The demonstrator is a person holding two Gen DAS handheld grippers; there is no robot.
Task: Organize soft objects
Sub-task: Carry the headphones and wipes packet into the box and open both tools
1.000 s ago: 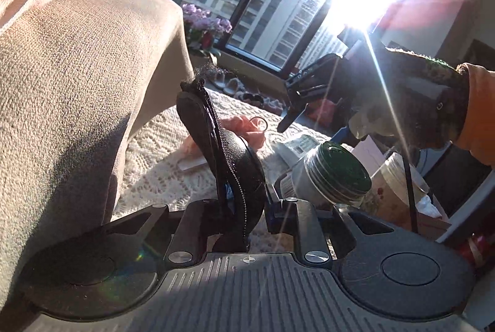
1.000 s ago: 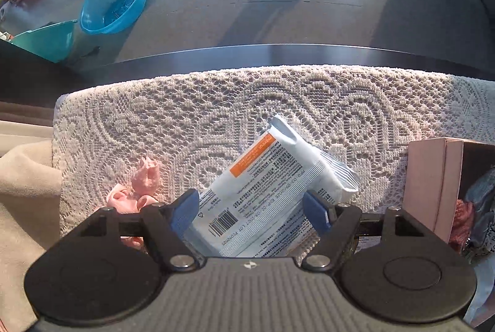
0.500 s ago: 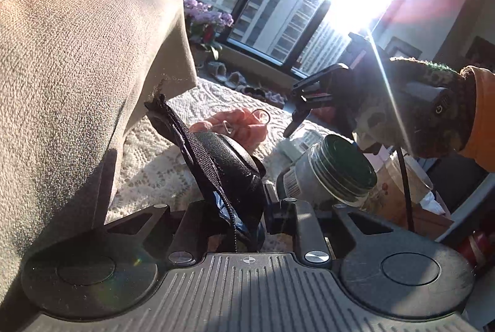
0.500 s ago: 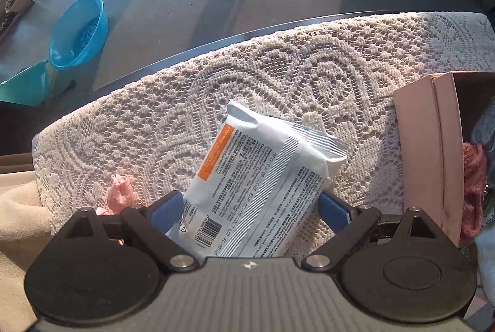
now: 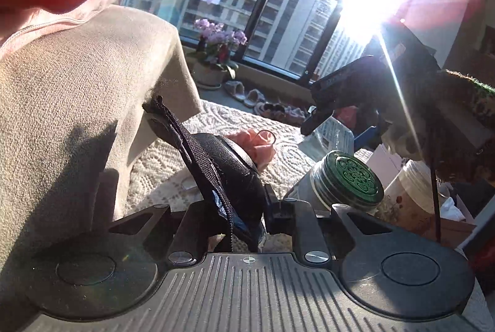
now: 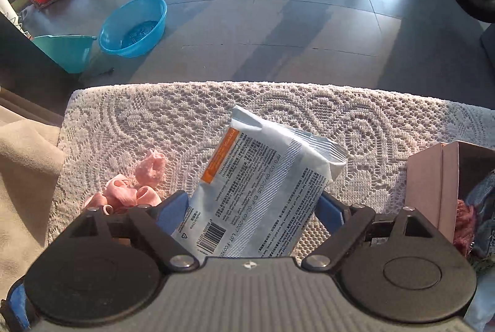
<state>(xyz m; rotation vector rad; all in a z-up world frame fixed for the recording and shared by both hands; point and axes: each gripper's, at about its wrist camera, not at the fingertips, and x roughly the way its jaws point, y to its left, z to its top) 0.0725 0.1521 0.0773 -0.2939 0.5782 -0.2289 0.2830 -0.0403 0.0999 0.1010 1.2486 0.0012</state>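
A black zippered pouch (image 5: 225, 174) leans up to the left, and my left gripper (image 5: 244, 202) is shut on its lower end. My right gripper (image 6: 250, 205) has a white wipes pack (image 6: 263, 186) with an orange label between its blue pads (image 6: 173, 208). Its jaws are closing and both pads touch the pack's sides. In the left wrist view the right gripper (image 5: 337, 131) hangs over the lace cloth (image 6: 154, 121) with the pack (image 5: 334, 134) under it. A pink fabric bundle (image 6: 130, 192) lies on the cloth left of the pack and shows past the pouch as the pink bundle (image 5: 260, 143).
A pink box (image 6: 433, 186) with fabric inside stands at the cloth's right end. A jar with a green lid (image 5: 349, 177) and a pale tub (image 5: 411, 189) sit near my left gripper. Beige fabric (image 5: 77, 115) fills the left. Blue basin (image 6: 133, 28) on the floor.
My right gripper rose and tipped up, and the wipes pack stayed between its pads. The pouch in my left gripper swung from upright to leaning left.
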